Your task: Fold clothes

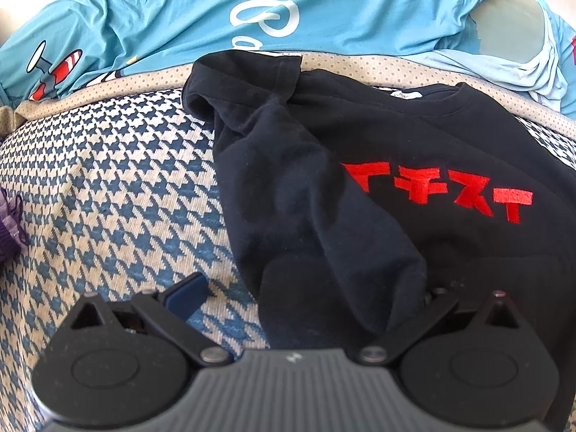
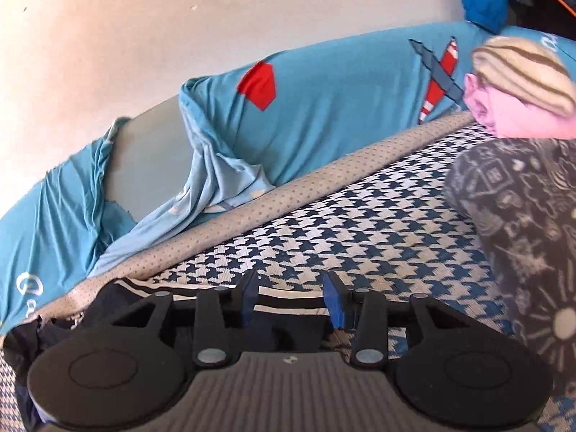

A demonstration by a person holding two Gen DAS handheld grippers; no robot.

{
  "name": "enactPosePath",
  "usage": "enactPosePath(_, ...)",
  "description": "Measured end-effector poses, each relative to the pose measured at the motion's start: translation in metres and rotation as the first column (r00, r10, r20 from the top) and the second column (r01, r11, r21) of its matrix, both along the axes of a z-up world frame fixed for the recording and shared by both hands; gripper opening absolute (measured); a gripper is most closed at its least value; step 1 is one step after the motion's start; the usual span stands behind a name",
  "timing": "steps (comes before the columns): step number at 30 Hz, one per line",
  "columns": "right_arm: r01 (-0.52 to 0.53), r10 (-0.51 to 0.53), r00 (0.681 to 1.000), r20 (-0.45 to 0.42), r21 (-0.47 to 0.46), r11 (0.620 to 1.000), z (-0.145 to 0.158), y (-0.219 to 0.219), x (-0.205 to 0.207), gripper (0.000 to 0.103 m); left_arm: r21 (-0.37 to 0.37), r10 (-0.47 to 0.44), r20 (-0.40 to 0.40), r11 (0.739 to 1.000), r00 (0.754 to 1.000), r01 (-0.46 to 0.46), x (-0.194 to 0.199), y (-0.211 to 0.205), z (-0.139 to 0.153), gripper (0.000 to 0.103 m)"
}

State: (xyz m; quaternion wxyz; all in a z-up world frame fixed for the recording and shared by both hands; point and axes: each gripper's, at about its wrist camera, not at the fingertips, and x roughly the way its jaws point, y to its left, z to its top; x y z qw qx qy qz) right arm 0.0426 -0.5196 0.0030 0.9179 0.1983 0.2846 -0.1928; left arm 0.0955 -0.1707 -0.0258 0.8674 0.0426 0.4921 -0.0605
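Left gripper's (image 1: 291, 284) right finger under black T-shirt (image 1: 396, 187).

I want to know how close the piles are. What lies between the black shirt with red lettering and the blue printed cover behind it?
In the left wrist view, a beige dotted piping band runs between the black shirt and the blue printed cover; the sleeve overlaps it.

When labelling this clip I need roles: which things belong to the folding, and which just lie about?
Job: black shirt, left gripper, right gripper.
Lying about: blue sheet, patterned garment, pink cloth, striped cloth, purple cloth.
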Motion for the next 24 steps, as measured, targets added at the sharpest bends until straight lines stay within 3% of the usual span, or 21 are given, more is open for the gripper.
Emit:
enactPosePath(4,-0.049,0.049,0.999,-0.020,-0.011,0.999,-0.014,0.002,0.018,0.045,-0.006,0.001,0.000,1.000,1.000,-0.001,0.001,0.001,-0.001,0.103)
enactPosePath(9,-0.068,0.067,0.996,-0.063,-0.010,0.998,-0.033,0.005,0.034,0.062,-0.006,-0.003,0.005,1.000,1.000,0.003,0.001,0.000,-0.002,0.103)
enactPosePath(12,-0.107,0.103,0.991,-0.082,-0.050,0.993,-0.038,0.013,0.040,0.074,-0.007,-0.004,0.005,1.000,1.000,0.004,0.002,0.000,-0.002,0.103)
enactPosePath(14,-0.141,0.132,0.986,-0.103,-0.090,0.986,-0.039,0.020,0.044,0.075,-0.008,-0.004,0.005,1.000,1.000,0.004,0.001,0.000,-0.002,0.103)
enactPosePath(19,-0.210,0.178,0.971,-0.158,-0.212,0.954,-0.041,0.040,0.050,0.050,-0.005,-0.001,0.014,1.000,1.000,0.002,0.000,-0.001,-0.002,0.103)
enactPosePath(24,-0.229,0.194,0.968,-0.159,-0.241,0.943,-0.041,0.044,0.051,0.023,-0.004,-0.001,0.018,1.000,1.000,0.001,-0.001,-0.001,-0.002,0.103)
